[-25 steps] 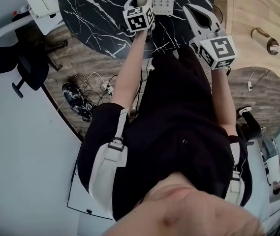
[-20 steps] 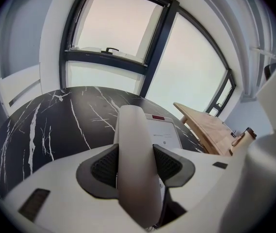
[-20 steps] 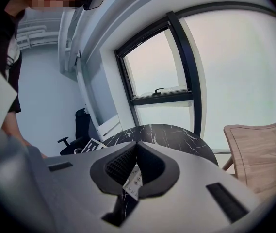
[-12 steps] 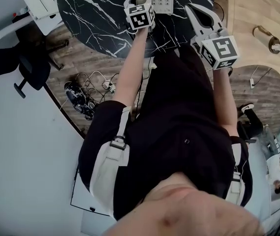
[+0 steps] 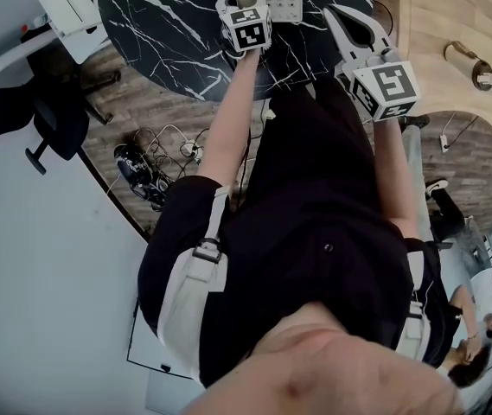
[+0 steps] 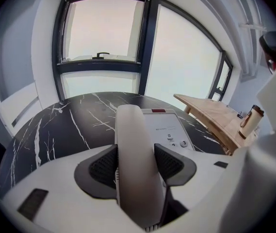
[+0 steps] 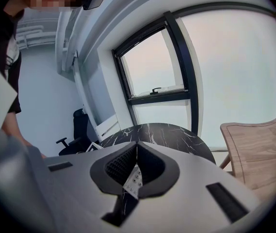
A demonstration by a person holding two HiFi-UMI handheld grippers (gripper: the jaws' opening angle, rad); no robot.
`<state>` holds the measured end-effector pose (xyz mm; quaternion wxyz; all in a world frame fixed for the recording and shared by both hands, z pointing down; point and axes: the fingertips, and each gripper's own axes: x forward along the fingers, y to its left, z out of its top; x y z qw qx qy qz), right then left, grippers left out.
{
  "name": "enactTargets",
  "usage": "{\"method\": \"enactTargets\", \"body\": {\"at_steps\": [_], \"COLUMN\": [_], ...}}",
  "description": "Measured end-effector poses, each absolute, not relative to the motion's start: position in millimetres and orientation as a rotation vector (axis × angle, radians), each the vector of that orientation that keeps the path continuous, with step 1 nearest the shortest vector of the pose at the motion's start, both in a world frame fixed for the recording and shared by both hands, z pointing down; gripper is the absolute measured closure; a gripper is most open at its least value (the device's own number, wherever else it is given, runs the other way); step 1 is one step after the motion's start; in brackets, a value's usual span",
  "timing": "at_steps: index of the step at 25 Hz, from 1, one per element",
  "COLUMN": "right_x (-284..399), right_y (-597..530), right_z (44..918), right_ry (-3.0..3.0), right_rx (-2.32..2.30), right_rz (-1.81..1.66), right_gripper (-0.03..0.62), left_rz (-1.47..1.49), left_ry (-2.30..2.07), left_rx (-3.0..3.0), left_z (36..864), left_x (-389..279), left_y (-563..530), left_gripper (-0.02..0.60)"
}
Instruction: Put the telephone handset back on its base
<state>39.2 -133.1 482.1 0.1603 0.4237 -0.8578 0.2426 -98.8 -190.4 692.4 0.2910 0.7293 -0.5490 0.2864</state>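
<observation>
We show the left gripper (image 6: pixel 136 165) with jaws opening around the handset (image 6: pixel 133 130) on its base (image 6: pixel 169 127), the right gripper (image 7: pixel 137 166) closed and empty beside that base.

Window (image 6: pixel 104 33): dark frames, pale daylight ahead of me.
Table (image 6: pixel 55 125): round, black marble, white veins.
Wooden desk (image 6: pixel 215 115): on my right.
Floor (image 5: pixel 142 111): wood planks, tangled cables (image 5: pixel 163 158).
Office chair (image 7: pixel 77 127): black, beside white wall (image 7: pixel 40 91).

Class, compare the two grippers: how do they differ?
On the left gripper the jaws are opening, with the handset between them; on the right gripper they are together and empty. The left gripper is over the base; the right gripper is off to its side. Both carry a marker cube.
</observation>
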Motion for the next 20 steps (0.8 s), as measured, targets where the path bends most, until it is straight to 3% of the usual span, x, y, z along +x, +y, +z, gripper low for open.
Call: {"method": "enactTargets", "body": {"at_steps": [20], "right_x": [41.9], "right_y": [-127.2], "right_z": [467.2], "right_ry": [-2.483], "right_rx": [1.238], "right_rz": [0.65], "right_gripper": [0.563], "left_rz": [0.752], "left_ry": [-1.536], "left_rx": [2.008], "left_z": [659.9], "left_x": [-102.3], "left_y": [-184.6], "left_gripper": [0.31]}}
